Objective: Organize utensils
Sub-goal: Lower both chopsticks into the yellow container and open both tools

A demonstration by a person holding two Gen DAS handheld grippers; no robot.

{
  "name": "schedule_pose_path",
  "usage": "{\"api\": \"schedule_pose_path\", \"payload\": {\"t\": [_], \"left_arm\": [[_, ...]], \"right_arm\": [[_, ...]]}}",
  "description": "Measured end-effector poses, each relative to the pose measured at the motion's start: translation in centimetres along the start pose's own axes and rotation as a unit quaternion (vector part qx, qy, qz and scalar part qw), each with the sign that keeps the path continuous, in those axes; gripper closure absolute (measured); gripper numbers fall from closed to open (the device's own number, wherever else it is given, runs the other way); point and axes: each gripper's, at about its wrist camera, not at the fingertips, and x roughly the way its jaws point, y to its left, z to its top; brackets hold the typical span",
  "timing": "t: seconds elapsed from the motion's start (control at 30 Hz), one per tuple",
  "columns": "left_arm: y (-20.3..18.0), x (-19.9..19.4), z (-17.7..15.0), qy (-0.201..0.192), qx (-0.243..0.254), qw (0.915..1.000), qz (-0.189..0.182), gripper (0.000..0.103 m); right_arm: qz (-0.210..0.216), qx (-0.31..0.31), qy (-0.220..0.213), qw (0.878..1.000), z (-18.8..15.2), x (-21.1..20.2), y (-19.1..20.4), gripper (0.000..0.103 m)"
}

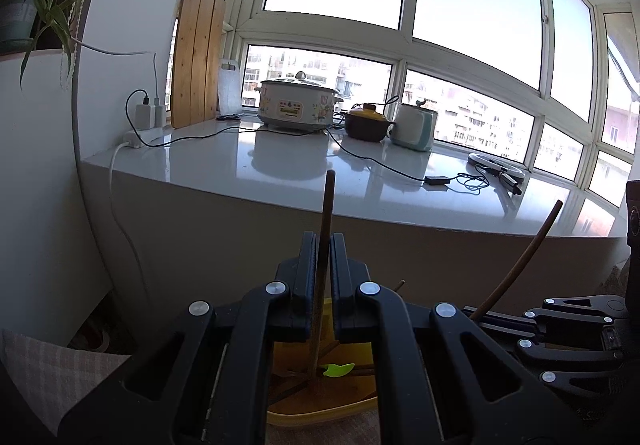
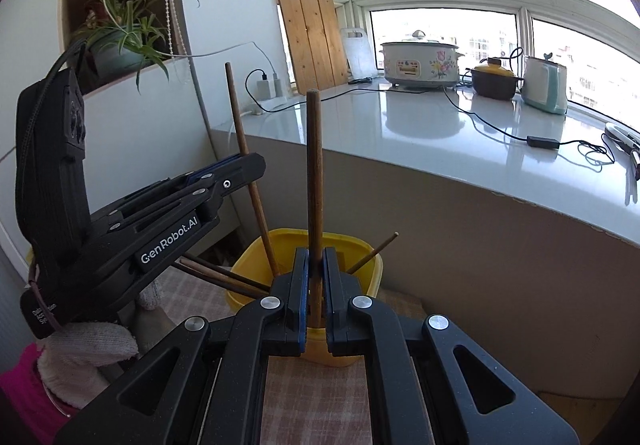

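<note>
Yellow plastic marks the tub [image 2: 362,257] that takes the utensils; it sits on a checked cloth [image 2: 316,385] below the white tabletop [image 2: 460,141], and both tools hang over it. The left tool [image 1: 323,245] is closed tight on a brown wooden stick [image 1: 327,201], which stands nearly upright between its pads, its top rising above the fingers and its lower end reaching down into the tub [image 1: 320,411]. In the right wrist view this same tool [image 2: 244,169] comes in from the left, gripping its stick [image 2: 240,117] at a slant, the lower end dipping inside the tub's left rim. A white knitted glove [image 2: 86,353] with a pink sleeve [image 2: 20,385] shows under that tool.

The right tool [image 2: 315,269] is likewise clamped on a second stick [image 2: 313,165], held upright, its foot inside the tub. In the left wrist view that stick [image 1: 524,257] leans at the right, rising from the right tool [image 1: 492,319] at the frame's edge.

More sticks [image 2: 224,275] lie in the tub, their ends poking over the left rim, and one [image 2: 374,251] juts out at the right. A small green piece [image 1: 338,369] lies on the tub's floor among them.

On the tabletop, well apart from the tub, stand a flowered cooker [image 2: 420,63], a brown pot with a yellow lid [image 2: 494,81] and a pale kettle [image 2: 544,89].
</note>
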Motion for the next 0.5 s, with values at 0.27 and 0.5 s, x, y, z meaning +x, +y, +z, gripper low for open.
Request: {"api": "schedule_pose_path", "payload": {"t": [0.27,0.5], "left_arm": [[0.2,-0.9,-0.5,0.007,-0.005,1.0000,-0.004,0.099],[0.3,-2.0,-0.8,0.006,-0.012,0.9999,-0.008,0.099]], "right_arm": [[0.002,0.011,0.033,0.999,-1.4,0.6,-0.5,0.098],[0.002,0.015,0.055,0.998,-2.5,0.7,-0.5,0.098]]}}
